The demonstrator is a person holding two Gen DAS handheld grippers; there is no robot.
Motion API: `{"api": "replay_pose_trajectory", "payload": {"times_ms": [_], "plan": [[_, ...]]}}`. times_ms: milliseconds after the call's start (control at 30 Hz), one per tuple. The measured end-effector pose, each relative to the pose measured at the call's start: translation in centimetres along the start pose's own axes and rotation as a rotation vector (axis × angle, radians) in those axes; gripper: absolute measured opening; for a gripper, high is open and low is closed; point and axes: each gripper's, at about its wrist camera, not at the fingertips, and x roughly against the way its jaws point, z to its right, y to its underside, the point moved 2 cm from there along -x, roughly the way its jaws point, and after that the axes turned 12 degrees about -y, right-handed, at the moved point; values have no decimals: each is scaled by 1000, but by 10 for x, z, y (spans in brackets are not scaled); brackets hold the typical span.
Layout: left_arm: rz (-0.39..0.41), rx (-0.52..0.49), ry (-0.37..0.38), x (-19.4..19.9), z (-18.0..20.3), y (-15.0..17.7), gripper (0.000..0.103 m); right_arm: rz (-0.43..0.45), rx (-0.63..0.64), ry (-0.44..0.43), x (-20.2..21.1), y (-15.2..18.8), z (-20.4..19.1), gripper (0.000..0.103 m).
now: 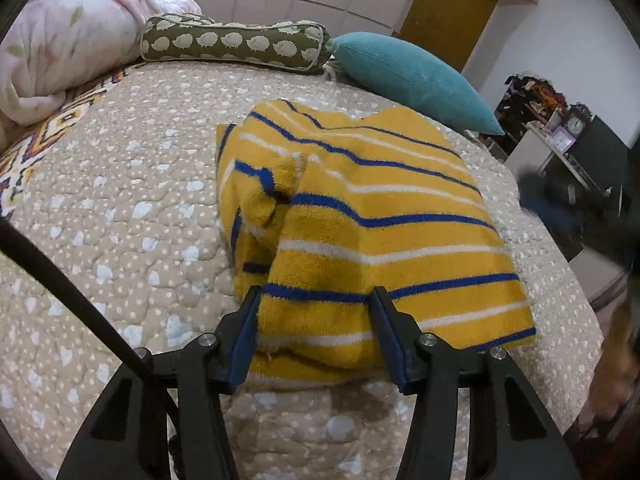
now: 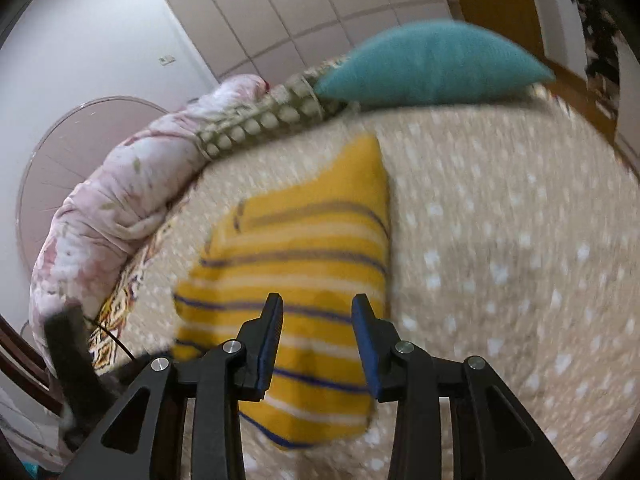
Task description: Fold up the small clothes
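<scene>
1. Yellow striped garment (image 1: 372,232) is lying folded at centre frame on the quilted bed (image 1: 120,208); the right view is blurring.
2. Three cushions are lining the top: floral (image 1: 60,40), sheep-print (image 1: 236,42), teal (image 1: 412,76).
3. Left gripper (image 1: 316,308) is straddling the garment's near edge, jaws apart; whether it's gripping, I cannot tell.
4. Right gripper (image 2: 318,316) is hovering agape.

Home bedroom. Bed w/ beige quilted bedspread (image 1: 120,200), sheep-print bolster (image 1: 236,42), teal cushion (image 1: 412,80) & rolled pink floral duvet (image 1: 60,40) along its far edge. Panelled wall behind; yellow-brown door (image 1: 452,12); cluttered desk w/ small clock (image 1: 575,123) at right.
</scene>
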Motion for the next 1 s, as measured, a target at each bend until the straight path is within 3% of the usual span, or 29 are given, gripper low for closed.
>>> {"api": "replay_pose_trajectory", "payload": {"times_ms": [200, 333, 500, 633, 733, 867, 933, 1000], "plan": [[30, 7, 38, -2, -1, 3, 52, -100, 124, 2, -54, -37, -47, 39], [43, 10, 53, -3, -2, 5, 52, -248, 208, 25, -124, -42, -69, 39], [52, 23, 65, -2, -6, 8, 53, -432, 293, 133, -212, -46, -75, 39], [51, 50, 83, 1, -12, 9, 53, -472, 315, 191, -248, -54, -79, 41], [41, 39, 85, 13, -14, 11, 53, -475, 339, 206, -244, -64, -86, 41], [48, 86, 133, 42, -36, 4, 56, -333, 314, 194, -189, -86, -91, 41], [70, 129, 112, 52, -55, -3, 64, -282, 329, 230, -157, -82, -92, 41], [100, 181, 57, 58, -75, -8, 67, -254, 336, 235, -136, -71, -92, 31]]}}
